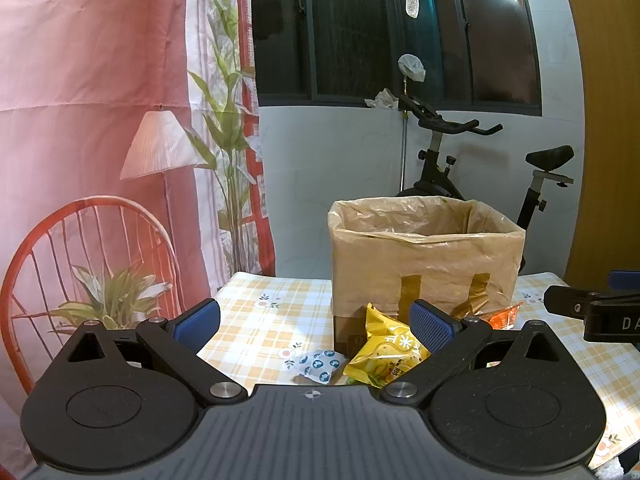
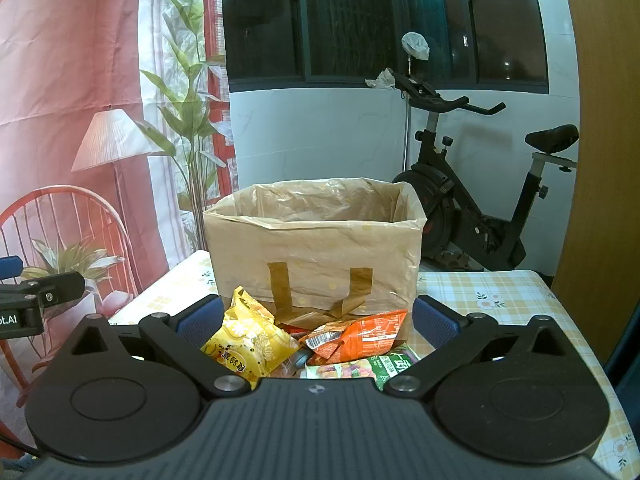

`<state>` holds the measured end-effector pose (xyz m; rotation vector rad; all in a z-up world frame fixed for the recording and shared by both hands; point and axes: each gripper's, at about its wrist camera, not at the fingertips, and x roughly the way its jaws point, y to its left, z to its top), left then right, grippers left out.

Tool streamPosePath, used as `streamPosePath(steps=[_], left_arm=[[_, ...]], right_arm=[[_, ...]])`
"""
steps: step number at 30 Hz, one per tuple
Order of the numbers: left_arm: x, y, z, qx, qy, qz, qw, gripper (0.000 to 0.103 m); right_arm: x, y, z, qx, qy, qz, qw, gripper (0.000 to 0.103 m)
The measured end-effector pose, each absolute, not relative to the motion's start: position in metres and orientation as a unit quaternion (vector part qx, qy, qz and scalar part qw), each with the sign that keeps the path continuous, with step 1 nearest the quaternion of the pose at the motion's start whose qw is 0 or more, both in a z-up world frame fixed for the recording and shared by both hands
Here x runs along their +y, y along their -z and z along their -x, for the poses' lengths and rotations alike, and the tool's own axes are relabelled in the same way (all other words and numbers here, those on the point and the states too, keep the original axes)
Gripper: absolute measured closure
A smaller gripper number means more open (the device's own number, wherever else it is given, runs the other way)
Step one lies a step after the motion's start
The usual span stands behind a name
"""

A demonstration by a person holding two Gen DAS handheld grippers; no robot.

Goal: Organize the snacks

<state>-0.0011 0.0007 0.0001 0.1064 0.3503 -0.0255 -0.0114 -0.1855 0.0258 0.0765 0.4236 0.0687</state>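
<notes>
Both spread wide and empty: left hand-held gripper (image 1: 316, 326) and right hand-held gripper (image 2: 318, 322), nothing between the pads, each tilted slightly down over the bench (image 2: 500, 288).

Snacks in a loose pile just in front of the box (image 2: 316, 256), which is lined with a thin brown bag and open at the top: yellow pack (image 2: 248, 344), orange pack (image 2: 360, 338) touching it, green pack (image 2: 360, 366) lowest and nearest, blue-white pack (image 1: 322, 365) a little apart on the left.

Probably best to begin with the yellow pack, since on top and free. Better to pinch across the puffed middle, not the sealed edge, because slippery film. Then lift clear over the box rim before release, to avoid dragging the loose liner.

Inside of box not visible, so contents unknown. Green pack partly cut off by gripper body. Small dark thing between the packs, hard to identify. Print on the packs not readable.
</notes>
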Motion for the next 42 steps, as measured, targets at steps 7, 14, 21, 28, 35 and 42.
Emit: streamPosePath(steps=[7,14,21,28,35,42], left_arm=[[-0.0005,0.0005,0.0014,0.173,0.014,-0.053,0.983,0.001],[-0.0003,0.0023,0.0007,0.176,0.017,-0.049,0.983,0.001],[-0.0002,0.0033,0.0002,0.176,0.017,-0.048,0.983,0.001],[-0.0003,0.0037,0.0002,0.176,0.017,-0.048,0.983,0.001],[-0.0003,0.0038,0.0001,0.177,0.017,-0.047,0.983,0.001],[-0.0002,0.0045,0.0009,0.177,0.017,-0.047,0.983,0.001]], right_arm=[[-0.1845,-0.0242,0.0119,0.209,-0.037,-0.036,0.977,0.001],[-0.1843,-0.0246,0.0121,0.21,-0.037,-0.036,0.976,0.001],[-0.1839,-0.024,0.0121,0.21,-0.038,-0.036,0.976,0.001],[-0.1834,-0.023,0.0123,0.21,-0.038,-0.036,0.976,0.001],[-0.1831,-0.0225,0.0124,0.211,-0.038,-0.035,0.976,0.001],[-0.1831,-0.0227,0.0121,0.211,-0.038,-0.036,0.976,0.001]])
